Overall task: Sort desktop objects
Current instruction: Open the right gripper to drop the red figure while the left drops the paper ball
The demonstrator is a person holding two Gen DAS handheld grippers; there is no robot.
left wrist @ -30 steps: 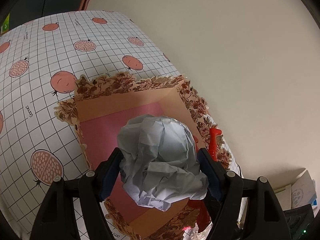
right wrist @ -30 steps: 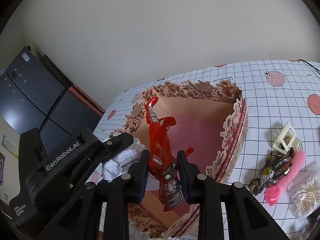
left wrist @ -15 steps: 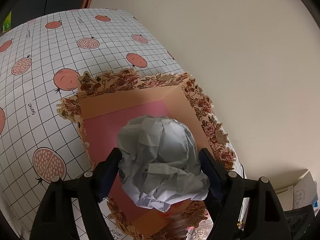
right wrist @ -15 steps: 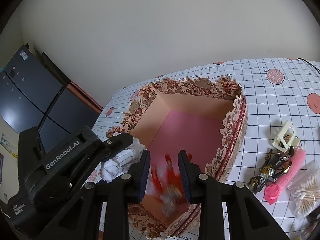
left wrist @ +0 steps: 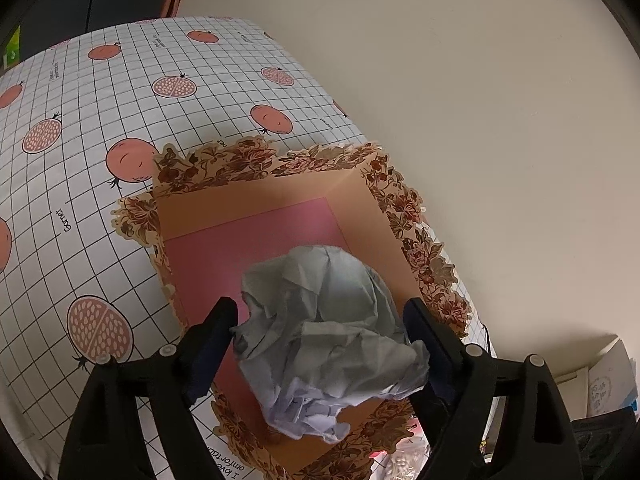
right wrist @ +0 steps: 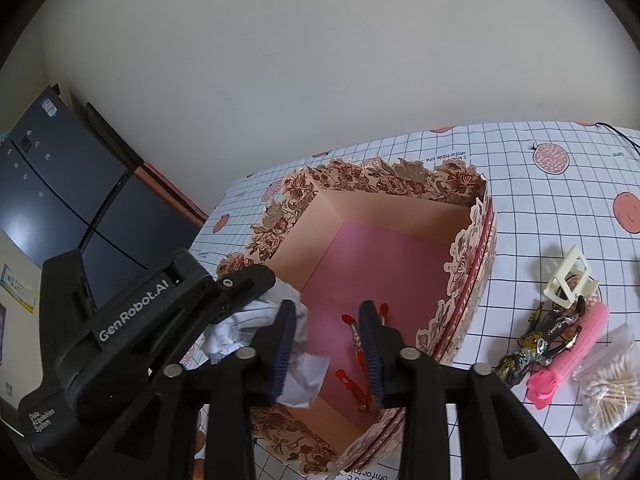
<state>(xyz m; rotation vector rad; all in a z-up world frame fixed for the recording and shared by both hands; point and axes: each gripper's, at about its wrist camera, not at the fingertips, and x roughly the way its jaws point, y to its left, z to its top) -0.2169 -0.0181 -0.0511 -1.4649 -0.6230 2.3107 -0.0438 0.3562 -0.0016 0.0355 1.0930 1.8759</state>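
Observation:
Over the flower-edged box my left gripper has a crumpled grey-white paper ball between its jaws. The jaws are opening, and both pads still touch the paper. In the right wrist view the same paper ball hangs over the box's near-left corner. My right gripper hovers above the box's pink floor with its jaws opening and nothing between them. The red and silver toy figure lies on that floor, partly hidden behind the right finger.
On the checked pomegranate tablecloth right of the box lie a cream hair claw, a dark glittery trinket, a pink roller and a bag of cotton swabs. A dark cabinet stands left; the wall is close behind.
The red figure slipped out of my right gripper and dropped into the box as those jaws widened. The left jaws spread a little and the paper ball sagged slightly.

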